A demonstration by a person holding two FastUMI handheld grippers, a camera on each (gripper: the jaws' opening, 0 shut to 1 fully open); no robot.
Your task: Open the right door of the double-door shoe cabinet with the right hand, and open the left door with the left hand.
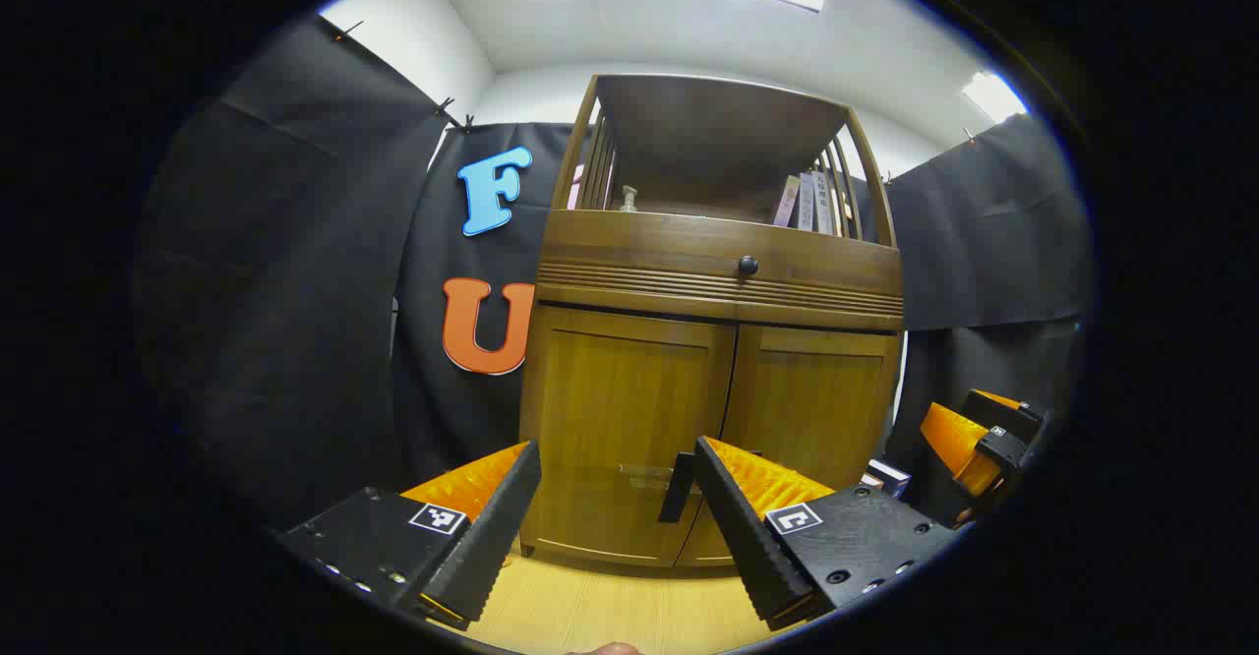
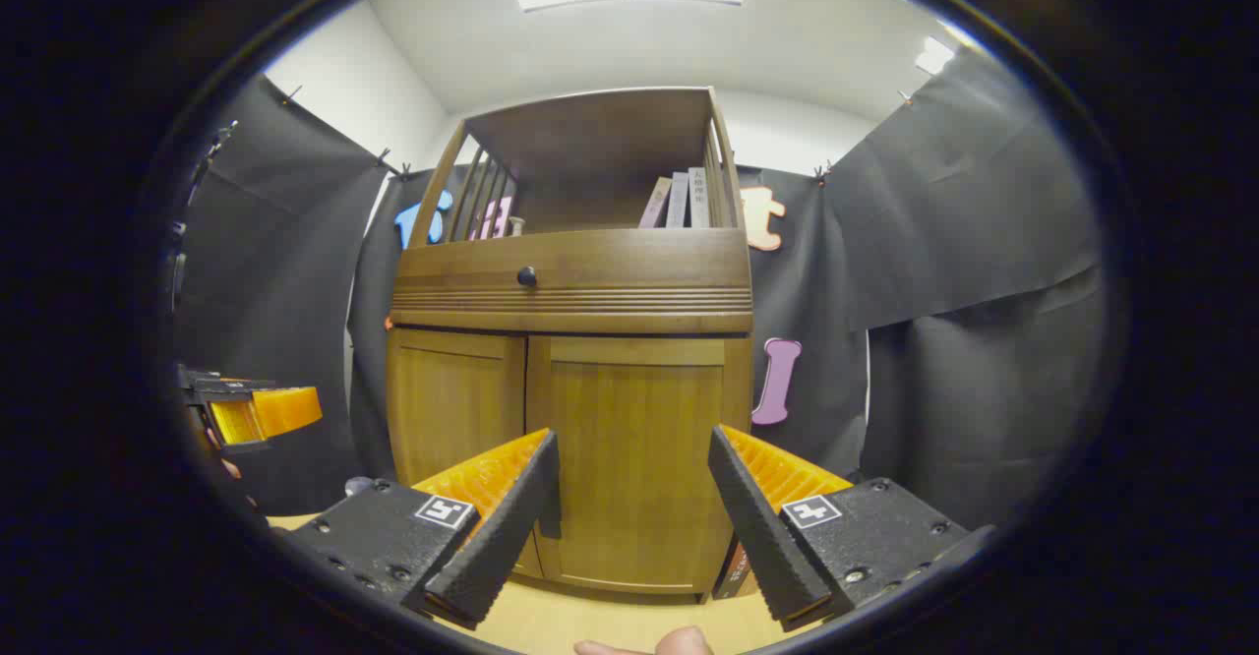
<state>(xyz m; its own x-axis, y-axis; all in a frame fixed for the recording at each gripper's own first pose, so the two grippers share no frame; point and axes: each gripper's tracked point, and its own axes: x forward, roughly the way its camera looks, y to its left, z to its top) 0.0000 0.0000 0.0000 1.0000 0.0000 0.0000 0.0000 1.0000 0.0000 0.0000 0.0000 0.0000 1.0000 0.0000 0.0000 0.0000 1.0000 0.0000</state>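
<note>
Right now, through the left gripper view, I see my left gripper [image 1: 610, 483] spread wide and holding nothing, facing the shoe cabinet [image 1: 713, 340]; its left door [image 1: 625, 429] and right door [image 1: 811, 409] are both closed, and the right gripper [image 1: 984, 444] sits off to the right. Through the right gripper view, my right gripper [image 2: 634, 473] is likewise wide apart and empty, squared on the closed right door [image 2: 629, 448].

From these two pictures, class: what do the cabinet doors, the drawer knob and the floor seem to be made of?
Doors: wood or wood veneer, honey-brown with a satin sheen; vertical grain shows. Knob: dark, round and smooth, perhaps metal or painted wood; too small to tell. Floor: pale wood-look boards, possibly laminate.
</note>
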